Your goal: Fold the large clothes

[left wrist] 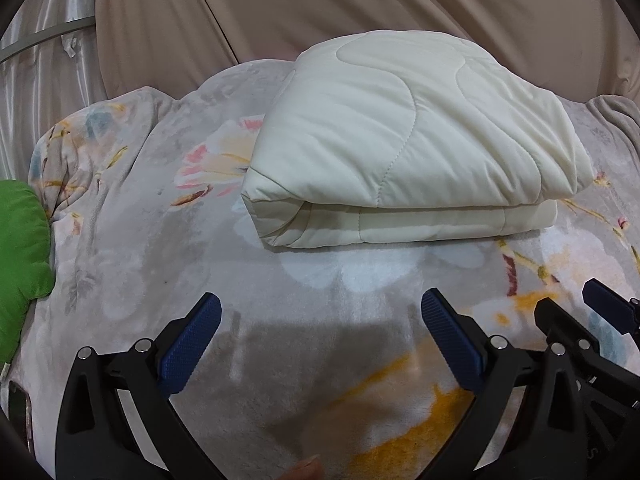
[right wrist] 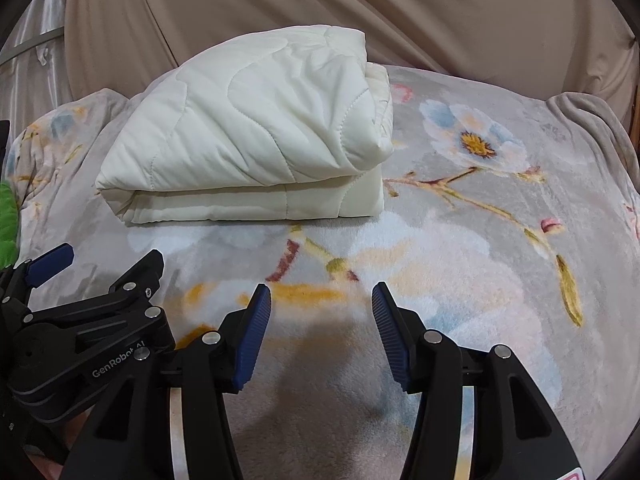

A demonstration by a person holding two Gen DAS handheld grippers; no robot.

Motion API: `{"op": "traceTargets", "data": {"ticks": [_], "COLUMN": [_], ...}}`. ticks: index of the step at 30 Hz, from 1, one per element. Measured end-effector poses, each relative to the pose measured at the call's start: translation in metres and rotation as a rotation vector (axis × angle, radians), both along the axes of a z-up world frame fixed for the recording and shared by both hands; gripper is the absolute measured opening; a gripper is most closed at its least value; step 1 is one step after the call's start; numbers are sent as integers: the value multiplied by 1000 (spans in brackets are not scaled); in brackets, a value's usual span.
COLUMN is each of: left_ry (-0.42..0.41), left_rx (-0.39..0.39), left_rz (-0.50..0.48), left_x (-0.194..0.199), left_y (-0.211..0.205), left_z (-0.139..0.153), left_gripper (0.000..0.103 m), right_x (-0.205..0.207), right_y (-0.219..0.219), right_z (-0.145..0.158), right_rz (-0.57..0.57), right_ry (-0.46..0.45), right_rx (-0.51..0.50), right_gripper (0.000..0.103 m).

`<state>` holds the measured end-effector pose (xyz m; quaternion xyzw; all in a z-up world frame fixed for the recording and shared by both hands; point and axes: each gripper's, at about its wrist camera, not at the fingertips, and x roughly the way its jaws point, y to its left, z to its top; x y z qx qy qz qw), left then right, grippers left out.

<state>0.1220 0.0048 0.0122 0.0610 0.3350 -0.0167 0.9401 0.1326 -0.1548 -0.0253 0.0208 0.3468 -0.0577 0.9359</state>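
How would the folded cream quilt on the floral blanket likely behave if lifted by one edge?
The cream quilt looks puffy and soft, so it would probably sag and unfold. Its stacked layers seem loose, likely sliding apart. Probably light for its bulk.

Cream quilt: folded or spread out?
Folded: the cream quilt lies as a thick stacked bundle, layered edges showing, on the floral blanket.

quilt (left wrist: pixel 416 132): stitched matt cloth (padded) | blanket (left wrist: pixel 160 240): fuzzy fleece | pads (left wrist: pixel 192 344): ribbed blue plastic

Cream quilt (left wrist: pixel 416 140), folded thick, on bed
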Motion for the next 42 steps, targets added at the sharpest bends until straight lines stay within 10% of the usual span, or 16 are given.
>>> {"op": "traceTargets", "data": {"ticks": [42], "left_ry": [-5], "left_rx": [7], "left_rz": [4], "left_x": [-3], "left_y": [2], "left_z": [0], "left_gripper": [98], "right_x": [-1], "right_y": [2], "right_z": [2], "right_rz": [-12], "right_ry": [-5], "right_rx": [-25], "right_gripper": [52]}}
